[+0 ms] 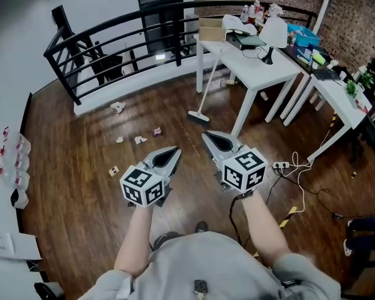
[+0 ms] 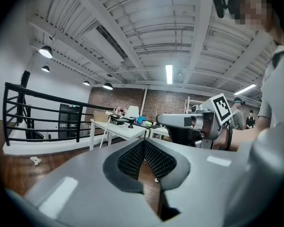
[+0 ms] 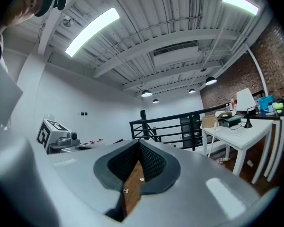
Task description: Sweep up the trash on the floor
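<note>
Several scraps of trash lie on the dark wood floor ahead of me: a white crumple [image 1: 117, 107], a small wrapper [image 1: 157, 131], a pale bit [image 1: 140, 140] and a card [image 1: 114, 170]. A broom [image 1: 205, 87] leans against the white table [image 1: 253, 64], its head [image 1: 198, 115] on the floor. My left gripper [image 1: 174, 150] [image 2: 144, 144] and right gripper [image 1: 209, 137] [image 3: 139, 144] are held side by side at waist height, both shut and empty, well short of the broom. The left gripper view shows the white crumple [image 2: 35, 161] far off on the floor.
A black railing [image 1: 112, 33] curves round the far edge of the floor. A second white table [image 1: 340, 102] stands at the right, with a power strip [image 1: 280, 165] and loose cables on the floor beside it. A white wall ledge with small items runs along the left.
</note>
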Demonstrator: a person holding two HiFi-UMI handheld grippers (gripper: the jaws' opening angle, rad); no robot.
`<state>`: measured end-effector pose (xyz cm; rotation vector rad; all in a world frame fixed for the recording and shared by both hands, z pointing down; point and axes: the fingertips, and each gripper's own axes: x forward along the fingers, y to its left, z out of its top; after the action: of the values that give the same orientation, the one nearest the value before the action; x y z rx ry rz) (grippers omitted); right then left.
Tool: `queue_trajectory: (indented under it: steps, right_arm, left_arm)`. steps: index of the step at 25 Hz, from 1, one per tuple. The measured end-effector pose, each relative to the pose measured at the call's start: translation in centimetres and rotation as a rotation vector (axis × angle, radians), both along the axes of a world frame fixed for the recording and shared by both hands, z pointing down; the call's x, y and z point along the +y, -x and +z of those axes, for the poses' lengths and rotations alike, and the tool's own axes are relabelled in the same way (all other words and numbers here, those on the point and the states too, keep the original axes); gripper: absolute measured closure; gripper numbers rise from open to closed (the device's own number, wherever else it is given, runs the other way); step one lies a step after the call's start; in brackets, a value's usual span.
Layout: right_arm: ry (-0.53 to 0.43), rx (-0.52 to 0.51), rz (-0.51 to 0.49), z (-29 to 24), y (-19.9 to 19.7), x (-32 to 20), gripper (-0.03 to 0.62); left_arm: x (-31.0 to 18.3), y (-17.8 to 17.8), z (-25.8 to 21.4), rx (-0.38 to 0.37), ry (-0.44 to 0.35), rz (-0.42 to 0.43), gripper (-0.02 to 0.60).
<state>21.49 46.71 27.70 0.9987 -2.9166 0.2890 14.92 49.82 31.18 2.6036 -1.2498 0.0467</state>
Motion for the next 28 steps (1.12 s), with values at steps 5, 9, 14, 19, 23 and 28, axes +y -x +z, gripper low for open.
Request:
queue_trajectory:
  steps: [5,9,14,19,23,28]
  right_arm:
    - [0.037,-0.021,0.023,1.3,-2.6,-5.5,0.594]
    - [0.056,-0.018,0.048,2.4,-3.6,-9.7,0.594]
    - [0.049,0.015,0.092,3.2,-4.5,-16.4,0.594]
    - [0.055,0.053,0.129,3.3,-4.4,-24.4,0.594]
    - [0.05,0.059,0.171,2.1,-3.3,-31.8,0.594]
    - [0.03,0.058,0.215,0.9,-1.7,-39.2,0.594]
  left_arm:
    - [-5.5,-2.1,0.9,-0.013,0.033,0.013,0.577]
    - [-9.9,-3.4,1.8,-0.017,0.05,0.05,0.577]
    - [-17.3,-4.3,2.9,0.002,0.048,0.096,0.578]
    - [-26.0,-4.2,3.2,0.031,0.043,0.144,0.577]
    - [-32.3,-3.8,1.5,0.087,-0.031,0.238,0.578]
    - [-40.2,-2.0,1.4,0.09,-0.039,0.255,0.578]
